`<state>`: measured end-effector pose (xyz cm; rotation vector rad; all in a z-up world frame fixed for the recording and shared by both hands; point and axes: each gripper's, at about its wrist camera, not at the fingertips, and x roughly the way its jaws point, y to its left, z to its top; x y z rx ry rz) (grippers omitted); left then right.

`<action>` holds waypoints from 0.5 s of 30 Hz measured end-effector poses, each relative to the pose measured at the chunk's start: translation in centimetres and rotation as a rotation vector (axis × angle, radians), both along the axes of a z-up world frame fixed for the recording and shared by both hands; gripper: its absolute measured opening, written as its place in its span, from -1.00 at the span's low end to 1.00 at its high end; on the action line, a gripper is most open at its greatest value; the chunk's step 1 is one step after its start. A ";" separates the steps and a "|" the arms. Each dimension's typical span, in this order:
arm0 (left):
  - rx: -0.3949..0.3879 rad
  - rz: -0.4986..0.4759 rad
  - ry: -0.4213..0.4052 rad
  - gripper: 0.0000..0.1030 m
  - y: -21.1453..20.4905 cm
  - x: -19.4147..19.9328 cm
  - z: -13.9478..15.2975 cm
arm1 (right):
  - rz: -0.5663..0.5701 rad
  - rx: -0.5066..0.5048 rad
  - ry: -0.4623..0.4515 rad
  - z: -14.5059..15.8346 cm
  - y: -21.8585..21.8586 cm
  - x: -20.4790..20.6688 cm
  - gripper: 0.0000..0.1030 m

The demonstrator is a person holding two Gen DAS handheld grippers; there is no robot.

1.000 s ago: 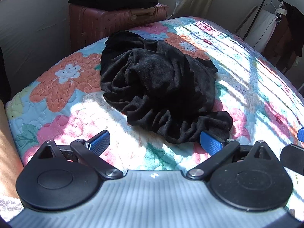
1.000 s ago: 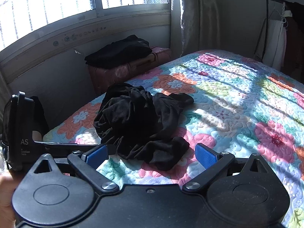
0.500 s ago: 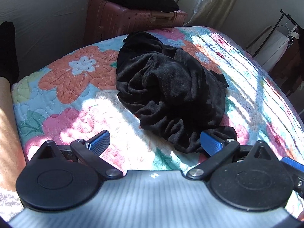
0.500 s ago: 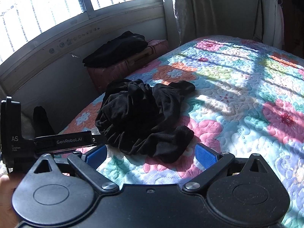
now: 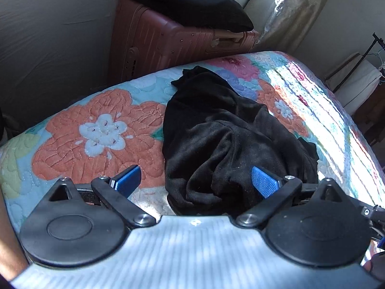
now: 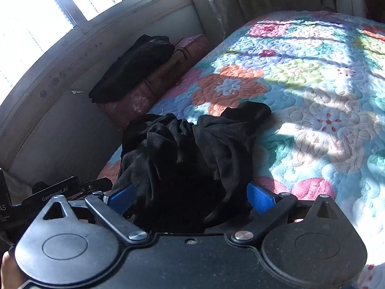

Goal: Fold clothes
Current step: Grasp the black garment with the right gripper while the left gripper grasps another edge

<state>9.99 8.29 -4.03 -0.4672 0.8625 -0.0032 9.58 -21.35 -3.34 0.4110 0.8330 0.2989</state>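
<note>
Sunlit bedroom, window at upper left of the right wrist view, curtain beside it; bed [image 5: 101, 130] under a floral quilt fills the middle of both frames. Item one: black garment [image 5: 231, 144], crumpled in a heap on the quilt near the bed's corner, unfolded, no hem or sleeve that I can pick out with certainty. In the right wrist view the same heap [image 6: 187, 149] sits low centre, reaching down between my fingers. Item two: my left tongs [image 5: 196, 180], jaws spread wide, blue pads on either side of the heap's near edge, nothing held; whether the right-hand pad touches cloth I cannot tell. Item three: my right tongs [image 6: 190, 197], likewise wide apart, straddling the near bulk of the garment, nothing pinched. Item four: pink suitcase [image 5: 168, 41] beyond the bed, upper centre of the left wrist view, carrying a dark folded pile [image 5: 185, 0]; not part of the present work as far as I judge. Step in hand, by my reading: the opening approach, both tongs brought to the heap before any grasp. Next move calls for each pair to close on a separate edge of the cloth, then lift and draw apart so the garment spreads flat on the quilt for folding.
</note>
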 end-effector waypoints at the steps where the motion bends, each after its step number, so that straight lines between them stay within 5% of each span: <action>1: -0.025 0.001 0.015 0.94 0.1 0.6 -0.6 | -0.017 0.011 0.010 -0.4 -0.3 0.7 0.96; 6: -0.111 0.028 0.083 0.99 -0.1 1.8 -3.5 | -0.120 0.137 0.152 -3.9 -2.1 4.7 0.96; 11: -0.140 0.091 0.082 0.99 -0.2 1.7 -4.3 | -0.093 0.113 0.150 -5.6 -0.8 5.7 0.77; 13: -0.143 0.065 0.072 0.97 -0.1 1.7 -4.3 | -0.051 0.127 0.139 -5.5 0.0 5.8 0.39; 14: -0.143 0.045 0.066 0.84 -0.1 1.6 -4.4 | -0.024 0.148 0.142 -5.6 0.4 6.0 0.20; 15: -0.136 0.029 0.062 0.50 0.0 1.6 -4.4 | 0.005 0.180 0.154 -5.7 0.8 6.3 -0.12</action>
